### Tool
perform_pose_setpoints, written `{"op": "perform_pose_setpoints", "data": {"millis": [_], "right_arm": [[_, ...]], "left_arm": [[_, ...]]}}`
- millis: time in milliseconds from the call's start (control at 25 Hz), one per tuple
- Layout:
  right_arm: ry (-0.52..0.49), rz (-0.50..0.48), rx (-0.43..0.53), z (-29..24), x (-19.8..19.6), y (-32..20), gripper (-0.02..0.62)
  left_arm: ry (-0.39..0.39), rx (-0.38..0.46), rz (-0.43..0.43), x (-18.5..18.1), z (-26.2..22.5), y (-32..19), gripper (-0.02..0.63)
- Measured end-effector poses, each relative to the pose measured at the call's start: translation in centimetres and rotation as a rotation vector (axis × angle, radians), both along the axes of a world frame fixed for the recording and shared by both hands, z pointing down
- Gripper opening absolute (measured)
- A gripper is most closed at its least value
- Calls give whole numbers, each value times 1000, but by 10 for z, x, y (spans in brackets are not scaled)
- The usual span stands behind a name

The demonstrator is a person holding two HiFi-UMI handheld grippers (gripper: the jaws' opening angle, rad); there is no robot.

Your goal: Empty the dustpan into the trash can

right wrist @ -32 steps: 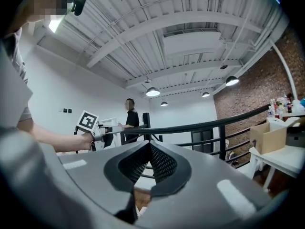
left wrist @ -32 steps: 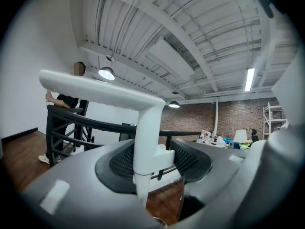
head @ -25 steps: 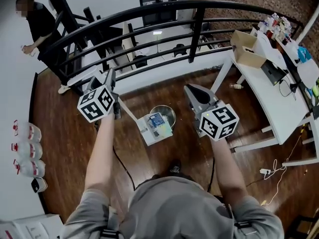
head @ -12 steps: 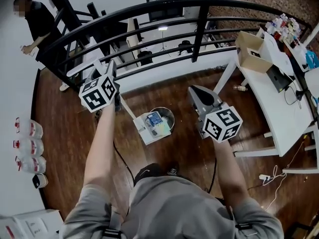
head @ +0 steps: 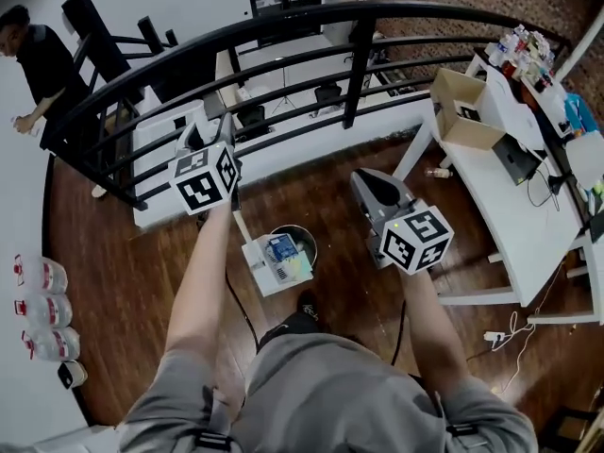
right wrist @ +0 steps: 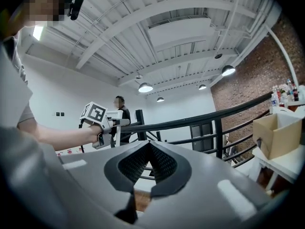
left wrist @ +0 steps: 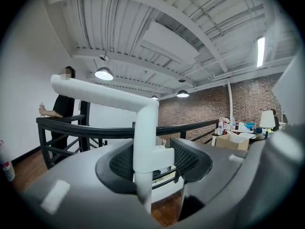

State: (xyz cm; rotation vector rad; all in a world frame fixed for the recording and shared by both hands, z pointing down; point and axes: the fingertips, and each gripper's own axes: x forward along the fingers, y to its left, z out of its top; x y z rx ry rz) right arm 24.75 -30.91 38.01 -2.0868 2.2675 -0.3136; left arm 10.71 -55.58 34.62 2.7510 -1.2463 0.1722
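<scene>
In the head view my left gripper [head: 225, 138] is shut on the long white handle [head: 242, 226] of the white dustpan [head: 257, 262]. The pan hangs low over the wooden floor, against the near left rim of the round trash can [head: 304, 237]. A blue packet and other litter [head: 282, 251] lie in the pan. In the left gripper view the handle [left wrist: 145, 147] stands upright between the jaws, bent off to the left at its top. My right gripper [head: 364, 179] is held to the right of the can, shut and empty; its jaws [right wrist: 149, 145] meet at the tips.
A black railing [head: 359, 59] curves across just beyond the can. A white table [head: 510, 206] with a cardboard box [head: 462, 111] stands on the right. Bottles [head: 38, 310] line the left wall. A person [head: 33, 59] stands at far left. Cables [head: 514, 333] lie on the floor.
My left gripper has moved right and slightly away with the handle. The dustpan and can now sit nearer my feet. The right gripper has barely shifted in the picture.
</scene>
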Motion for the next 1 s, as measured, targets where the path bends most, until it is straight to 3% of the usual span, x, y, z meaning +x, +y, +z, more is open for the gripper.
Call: {"op": "perform_pose_setpoints", "data": {"millis": [360,760,1000], "right_arm": [[40,34,6,-17,53,-35,0],[11,-55,0,-1,144,-84,0],[16,-99,-7,-3,193,-106,0]], "left_arm": [[-26,8,31,72,7,-37,215],[-99,-37,-45,137,42,-116,215],[-143,-82,-105,157,68,-165,215]]}}
